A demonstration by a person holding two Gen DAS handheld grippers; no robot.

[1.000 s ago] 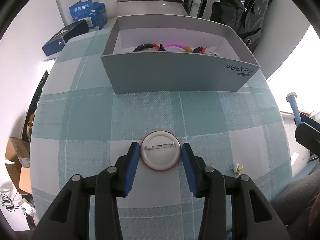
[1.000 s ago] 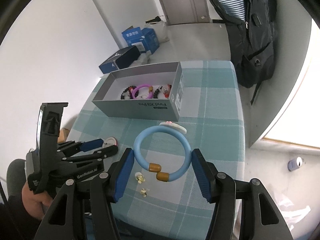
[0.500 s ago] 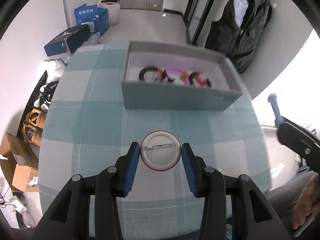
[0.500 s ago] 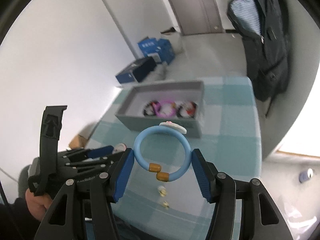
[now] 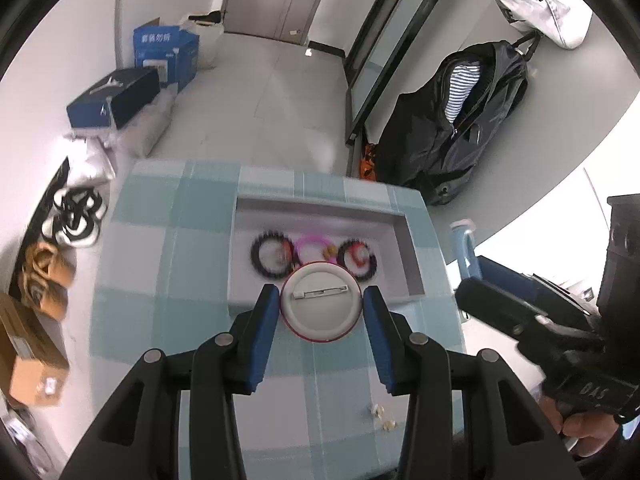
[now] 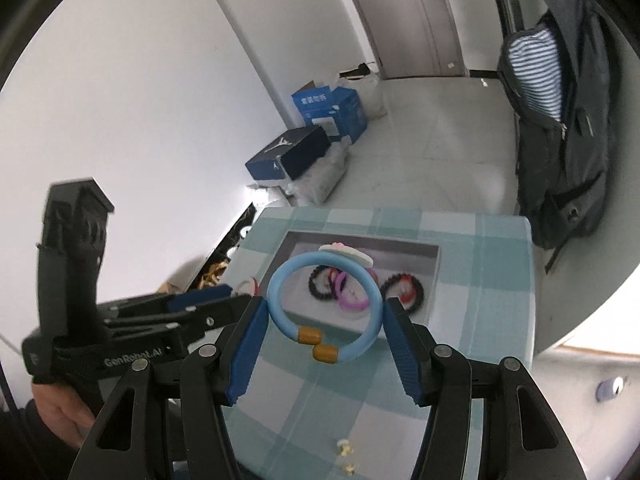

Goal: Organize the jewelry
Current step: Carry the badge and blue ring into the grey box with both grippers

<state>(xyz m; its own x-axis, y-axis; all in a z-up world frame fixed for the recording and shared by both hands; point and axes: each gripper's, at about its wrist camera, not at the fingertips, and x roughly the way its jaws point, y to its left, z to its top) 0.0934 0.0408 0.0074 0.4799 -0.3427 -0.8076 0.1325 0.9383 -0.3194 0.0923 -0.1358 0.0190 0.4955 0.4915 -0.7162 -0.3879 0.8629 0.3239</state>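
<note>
Both jaws pinch jewelry above the table: the left gripper point(image 5: 320, 312) holds a round pin badge point(image 5: 320, 304), the right gripper point(image 6: 323, 322) a light blue bangle point(image 6: 324, 306).

Only the left wrist view shows the badge's white back, its pin bar lying across from pad to pad; only the right wrist view shows the bangle whole, upright, brown end caps lowest, a white charm on top. The teal checked tablecloth point(image 5: 136, 264) carries a grey box point(image 5: 408, 248) with black bead bracelets point(image 5: 268, 256) and a pink ring point(image 5: 312, 244) inside, and small earrings point(image 5: 382, 416) near the close edge. Beyond are blue boxes point(image 6: 328, 108) on the pale floor and a dark backpack point(image 6: 560, 140) against the wall.
</note>
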